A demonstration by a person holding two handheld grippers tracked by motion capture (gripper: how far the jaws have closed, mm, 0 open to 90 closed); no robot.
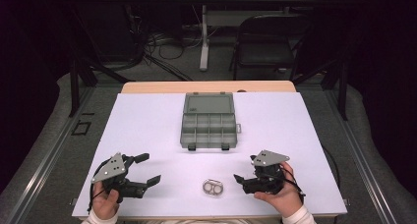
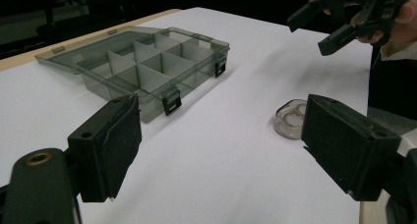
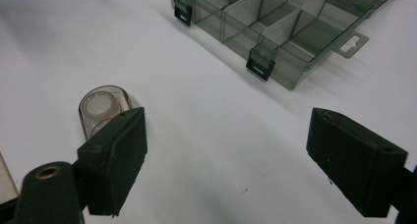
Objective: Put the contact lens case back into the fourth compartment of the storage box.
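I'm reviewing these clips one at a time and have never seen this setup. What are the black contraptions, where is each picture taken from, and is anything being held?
There is no robot here. A person sits at a white-topped table and holds a hand-operated black two-jaw claw in each hand: the left claw and the right claw.

The wide picture comes from a fixed camera above the person, looking forward and down. The other two come from small cameras riding on the claws; the two black blocks rising from the bottom of each are that claw's own jaws.

On the table lie an open smoky-grey transparent plastic organiser box with dividers and black latches, its lid folded back flat, and nearer the person a small clear rounded plastic case, lying between the two claws.

Nothing is held: both claws stand open, with bare table between their jaws.
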